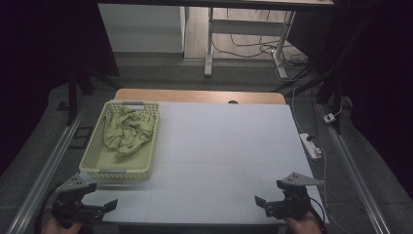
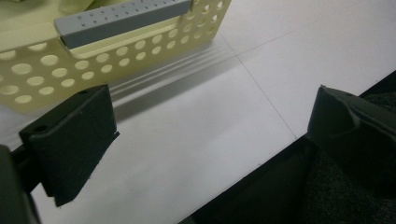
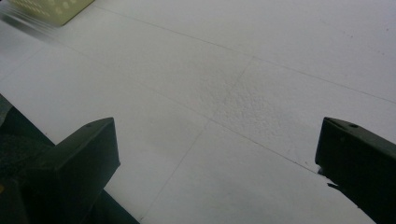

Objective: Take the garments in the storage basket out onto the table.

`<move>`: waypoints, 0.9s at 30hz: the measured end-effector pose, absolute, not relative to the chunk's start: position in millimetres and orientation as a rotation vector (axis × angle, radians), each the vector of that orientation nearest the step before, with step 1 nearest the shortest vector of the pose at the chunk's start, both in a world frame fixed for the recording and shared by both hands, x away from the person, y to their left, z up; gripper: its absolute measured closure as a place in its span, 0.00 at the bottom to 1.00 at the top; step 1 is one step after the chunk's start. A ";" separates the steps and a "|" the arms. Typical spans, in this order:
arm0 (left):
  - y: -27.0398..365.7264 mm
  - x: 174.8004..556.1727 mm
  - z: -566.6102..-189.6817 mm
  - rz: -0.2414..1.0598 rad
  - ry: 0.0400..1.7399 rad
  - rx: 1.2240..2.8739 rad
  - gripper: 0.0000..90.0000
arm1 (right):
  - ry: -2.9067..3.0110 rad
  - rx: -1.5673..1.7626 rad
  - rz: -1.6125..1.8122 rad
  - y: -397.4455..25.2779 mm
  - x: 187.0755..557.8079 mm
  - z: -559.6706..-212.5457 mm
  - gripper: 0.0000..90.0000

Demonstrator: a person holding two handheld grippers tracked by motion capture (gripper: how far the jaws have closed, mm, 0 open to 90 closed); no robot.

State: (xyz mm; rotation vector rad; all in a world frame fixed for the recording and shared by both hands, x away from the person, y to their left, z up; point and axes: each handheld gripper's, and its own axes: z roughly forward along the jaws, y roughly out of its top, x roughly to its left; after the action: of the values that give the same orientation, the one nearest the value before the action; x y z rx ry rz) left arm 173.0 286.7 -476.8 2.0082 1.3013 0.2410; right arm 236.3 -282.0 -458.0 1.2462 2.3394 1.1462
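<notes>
While the green cloth (image 1: 127, 131) lay in the yellow basket (image 1: 92, 157) on the left of the white table (image 1: 219, 156), the left gripper (image 2: 210, 126) and right gripper (image 3: 217, 154) waited wide open at the near edge, holding nothing.

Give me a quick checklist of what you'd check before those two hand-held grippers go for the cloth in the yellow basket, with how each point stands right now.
1. Left hand-held gripper open with nothing between its jaws: ok, the jaws stand wide apart in the left gripper view.
2. Right hand-held gripper open with nothing between its jaws: ok.
3. Green cloth inside the basket: ok, crumpled toward its far end.
4. Basket sitting flat on the white table: ok.
5. Path from the left hand-held gripper to the basket free: ok, it sits just short of the near wall.
6. Cloth snagged on the basket's holes: cannot tell.
</notes>
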 end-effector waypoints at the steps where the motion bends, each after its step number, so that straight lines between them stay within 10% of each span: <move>1: 286.8 172.9 -476.8 0.240 1.302 2.008 0.01 | 2.343 1.242 1.143 -281.5 236.1 -458.1 0.00; 27: 282.6 174.4 -464.5 0.324 1.264 1.975 0.00 | 2.359 1.250 1.132 -281.0 238.0 -459.0 0.00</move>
State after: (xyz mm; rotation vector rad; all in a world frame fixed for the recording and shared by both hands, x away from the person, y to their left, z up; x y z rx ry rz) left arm 174.4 282.6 -464.5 1.9748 1.2645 0.3236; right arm 238.0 -281.0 -459.0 1.2497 2.3594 1.1318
